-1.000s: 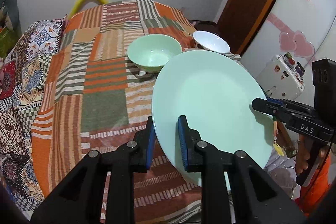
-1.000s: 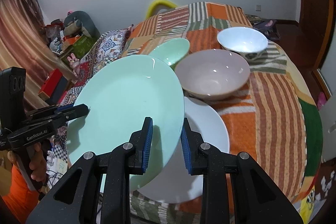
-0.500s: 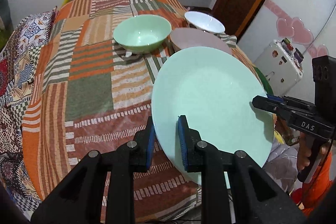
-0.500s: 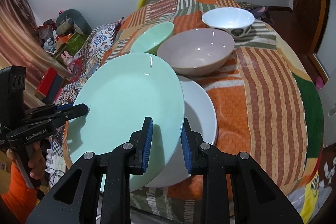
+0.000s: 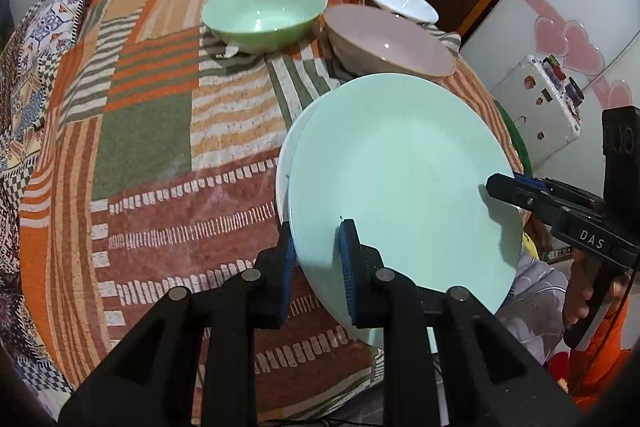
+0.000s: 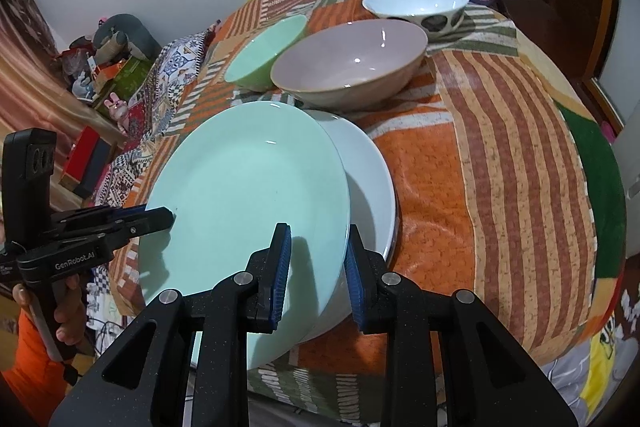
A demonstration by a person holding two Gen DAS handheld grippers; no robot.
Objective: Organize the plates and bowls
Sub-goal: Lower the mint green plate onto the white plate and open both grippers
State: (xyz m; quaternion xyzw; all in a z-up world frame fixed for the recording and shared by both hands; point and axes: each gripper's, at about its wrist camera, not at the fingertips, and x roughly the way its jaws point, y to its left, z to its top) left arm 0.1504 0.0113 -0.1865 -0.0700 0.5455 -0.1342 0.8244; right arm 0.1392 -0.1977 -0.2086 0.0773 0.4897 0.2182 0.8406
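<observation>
Both of my hand-held grippers hold one mint-green plate point(image 5: 400, 179) between them. The left hand-held gripper point(image 5: 318, 255) is clamped narrow on the plate's near-left rim, blue pads on either face. The right hand-held gripper point(image 6: 316, 267) pinches the opposite rim the same way; in the left view its tip bites the plate's right edge.

The plate is tilted, directly over a white plate point(image 6: 368, 179) lying on the patchwork cloth point(image 5: 152, 131). The white rim shows along the green plate's left edge in the left view and along its right in the right view. Whether the two plates touch, I cannot tell.

Behind them on the cloth are three bowls: a green bowl point(image 5: 264, 13) at left, a pinkish-beige bowl point(image 6: 352, 63) just beyond the plates, and a white bowl point(image 6: 416, 3) farthest back, with dark patterning outside. An orange sleeve point(image 6: 28, 355) shows at the frame edge.
</observation>
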